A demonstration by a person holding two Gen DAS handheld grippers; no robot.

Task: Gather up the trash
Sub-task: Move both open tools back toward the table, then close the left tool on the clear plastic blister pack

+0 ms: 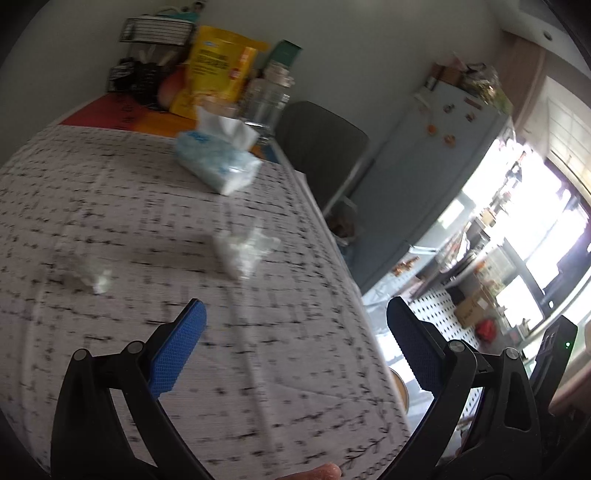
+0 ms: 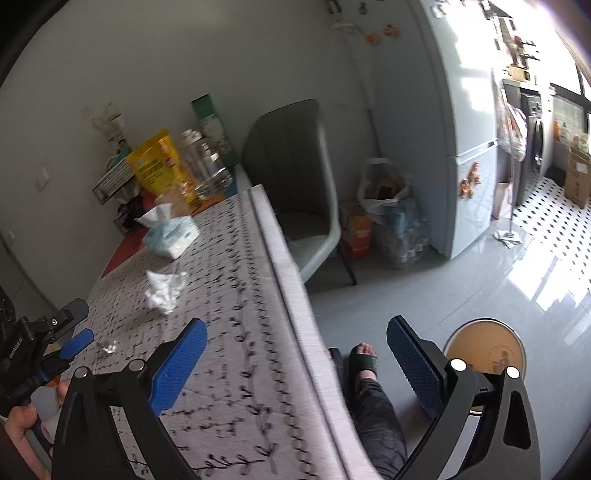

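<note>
On the patterned tablecloth (image 1: 155,206), two pieces of trash. Larger crumpled tissue (image 1: 243,251) at 12 o'clock from the left gripper (image 1: 295,332), near the table's edge; same wad (image 2: 164,291) at 11 o'clock from the right gripper (image 2: 295,339) in the right wrist view. Smaller crumpled scrap (image 1: 92,275) at 10 o'clock from the left gripper, well apart from the larger wad; blurred in the left wrist view. Small shiny scrap (image 2: 107,347) at 9 o'clock of the right gripper's left pad, just beside the left gripper's blue fingertip (image 2: 75,343); whether the same piece as the smaller scrap cannot be told.

Left gripper: jaws wide apart, blue pads holding nothing, poised above the cloth. Right gripper: jaws likewise wide and holding nothing, straddling the table's edge, left pad over the cloth, right pad over the floor.

Farther back, at 12 o'clock from the larger wad: soft tissue pack (image 1: 218,162) with one sheet standing up. Beyond it, at the wall: yellow pouch (image 1: 218,66), clear jar (image 1: 266,99), wire rack (image 1: 155,29). Off the table at 1 o'clock: grey chair (image 2: 295,184), pale blue fridge (image 2: 465,147), round stool (image 2: 484,350) on the floor.
</note>
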